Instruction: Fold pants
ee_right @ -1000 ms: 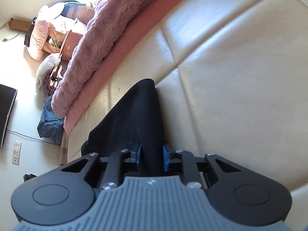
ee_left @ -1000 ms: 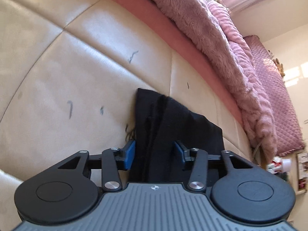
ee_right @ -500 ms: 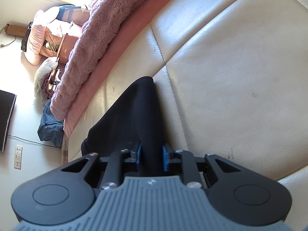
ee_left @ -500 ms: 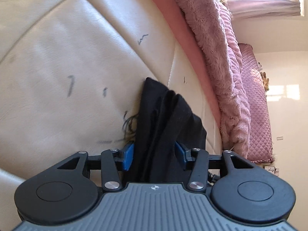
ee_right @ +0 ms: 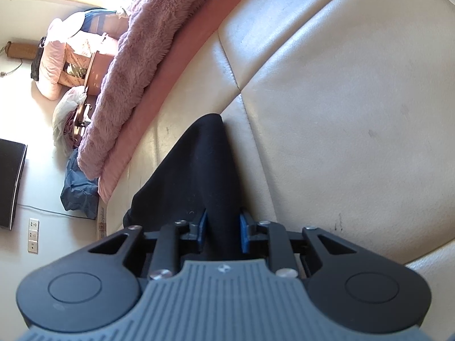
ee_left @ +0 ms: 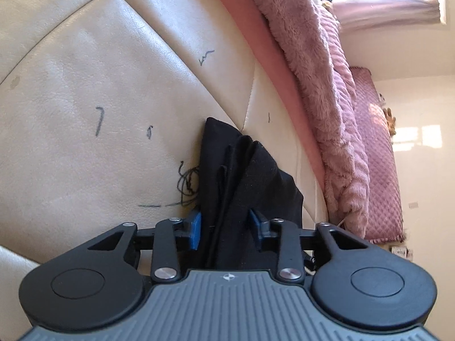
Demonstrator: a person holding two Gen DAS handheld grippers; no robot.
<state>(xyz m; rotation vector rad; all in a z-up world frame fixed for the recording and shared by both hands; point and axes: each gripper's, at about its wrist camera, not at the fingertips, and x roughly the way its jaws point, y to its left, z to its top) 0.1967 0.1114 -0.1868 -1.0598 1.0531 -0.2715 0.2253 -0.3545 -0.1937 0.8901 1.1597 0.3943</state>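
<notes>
Against the cream leather cushion [ee_left: 85, 91], the black pants [ee_left: 241, 182] hang bunched in several upright folds, and you hold them at two places. Your left tongs [ee_left: 226, 228] pinch a thick bundle of the cloth between the blue pads [ee_left: 195, 228]; the jaws stand fairly wide because so many layers sit between them. From that grip the pants run forward, and their far end touches the leather beside a seam. A loose black thread [ee_left: 187, 182] curls just left of the cloth, and a few dark pen-like marks [ee_left: 98, 120] dot the leather further left.

Your right tongs [ee_right: 223, 231] pinch a narrower ridge of the pants [ee_right: 199, 167], the blue pads [ee_right: 244, 233] pressed close on either side of it. In this view the cloth rises to a rounded point near a seam of the cushion [ee_right: 355, 113] and widens toward the lower left.

Beyond the leather runs a pink edge [ee_left: 273, 65], and over it lies a fluffy mauve blanket [ee_left: 321, 79]. In the left view a quilted pink cover [ee_left: 378, 153] lies past the blanket. In the right view a blue bag [ee_right: 79, 187] lies on the floor below the blanket's end, with a dark screen [ee_right: 10, 183] and wall sockets [ee_right: 32, 236] at the left edge.
</notes>
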